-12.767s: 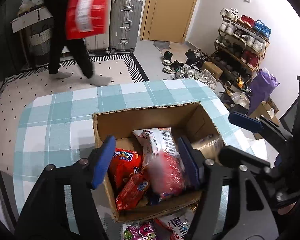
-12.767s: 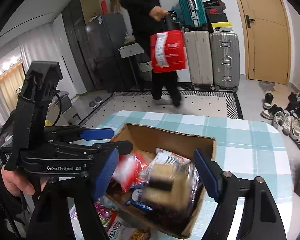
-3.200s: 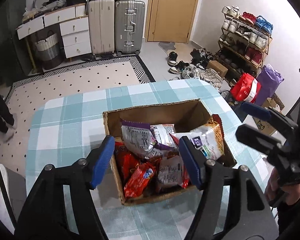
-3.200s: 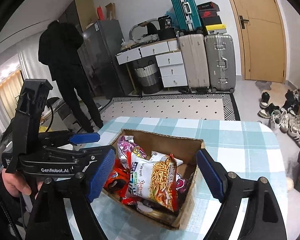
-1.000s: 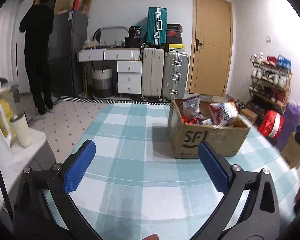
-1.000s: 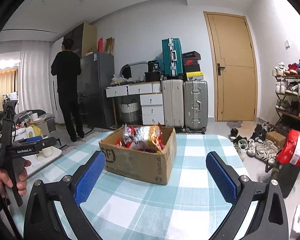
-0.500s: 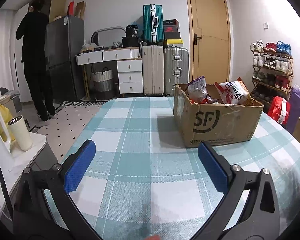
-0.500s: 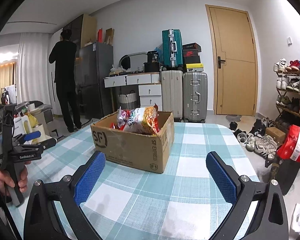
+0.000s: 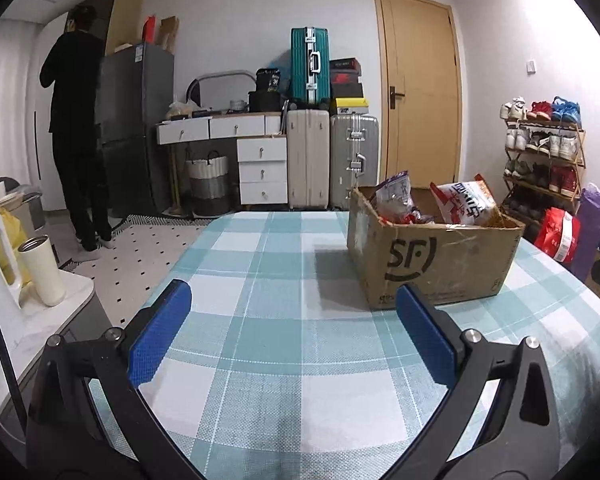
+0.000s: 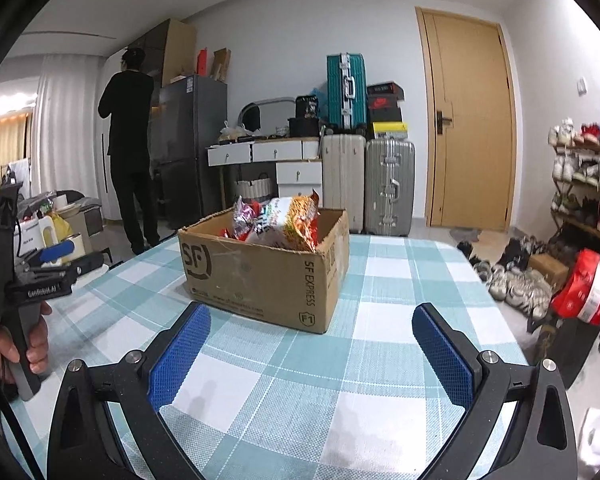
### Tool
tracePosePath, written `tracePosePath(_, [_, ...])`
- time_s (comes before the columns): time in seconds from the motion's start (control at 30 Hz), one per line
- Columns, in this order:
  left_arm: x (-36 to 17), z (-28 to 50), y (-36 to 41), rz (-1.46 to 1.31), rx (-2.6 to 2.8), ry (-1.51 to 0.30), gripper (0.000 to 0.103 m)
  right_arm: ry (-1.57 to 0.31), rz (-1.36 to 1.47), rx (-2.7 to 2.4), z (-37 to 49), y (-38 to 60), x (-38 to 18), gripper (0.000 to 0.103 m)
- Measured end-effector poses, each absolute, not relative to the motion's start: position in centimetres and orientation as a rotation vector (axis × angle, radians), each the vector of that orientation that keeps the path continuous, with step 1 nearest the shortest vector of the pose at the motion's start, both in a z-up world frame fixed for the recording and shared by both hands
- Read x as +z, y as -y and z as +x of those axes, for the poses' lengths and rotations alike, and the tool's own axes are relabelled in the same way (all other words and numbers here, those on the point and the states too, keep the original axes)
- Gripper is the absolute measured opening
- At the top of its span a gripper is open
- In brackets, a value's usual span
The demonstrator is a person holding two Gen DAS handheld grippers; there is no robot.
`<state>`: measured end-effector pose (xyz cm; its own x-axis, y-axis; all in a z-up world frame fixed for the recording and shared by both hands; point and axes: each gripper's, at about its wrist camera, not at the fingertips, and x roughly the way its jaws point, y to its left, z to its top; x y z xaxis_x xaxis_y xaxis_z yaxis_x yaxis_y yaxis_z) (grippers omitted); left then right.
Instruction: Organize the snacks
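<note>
— Both your grippers sit lower and farther back than they did a few seconds ago. Then they hung right over the box [image 9: 434, 256]; now they rest low by the table [image 9: 260, 280] and look at the box from the side.

— Are your tools holding anything?

— No. Your left gripper [image 9: 294, 326] is wide open with nothing between its blue pads [image 9: 158, 336]. Your right gripper [image 10: 308, 346] is wide open and empty too. You can see your hand [image 10: 18, 342] holding the left tool at the edge of the right view.

— Where are the snacks?

— The snacks [image 10: 278, 220] are piled in the box, and some bags [image 9: 466, 200] stick up over the rim. The box stands on the table, well apart from both of your grippers.

— So are you done?

— It looks nearly done to me. No loose snack lies on the cloth you can see. Maybe nothing is left but to stop.

— What can't you see?

— You can't see the bottom of the box or how many bags are in it. The near edge of the table is cut off, so a snack could hide there. The words on the bags are too small to read.
</note>
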<state>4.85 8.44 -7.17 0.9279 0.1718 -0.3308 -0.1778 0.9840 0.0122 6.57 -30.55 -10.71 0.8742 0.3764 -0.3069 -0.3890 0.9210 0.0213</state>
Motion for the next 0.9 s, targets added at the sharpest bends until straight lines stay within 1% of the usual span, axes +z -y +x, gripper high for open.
tracePosePath(0.07, [-7.28, 5.01, -8.19, -0.005, 0.177, -0.333, 0.102, -0.287, -0.052, 0.407, 6.07, 30.41, -10.66, 0.103])
tracePosePath(0.9, [-7.25, 4.78, -8.02, -0.01, 0.176, -0.328, 0.102, -0.295, -0.045, 0.408, 5.97, 30.44, -10.85, 0.103])
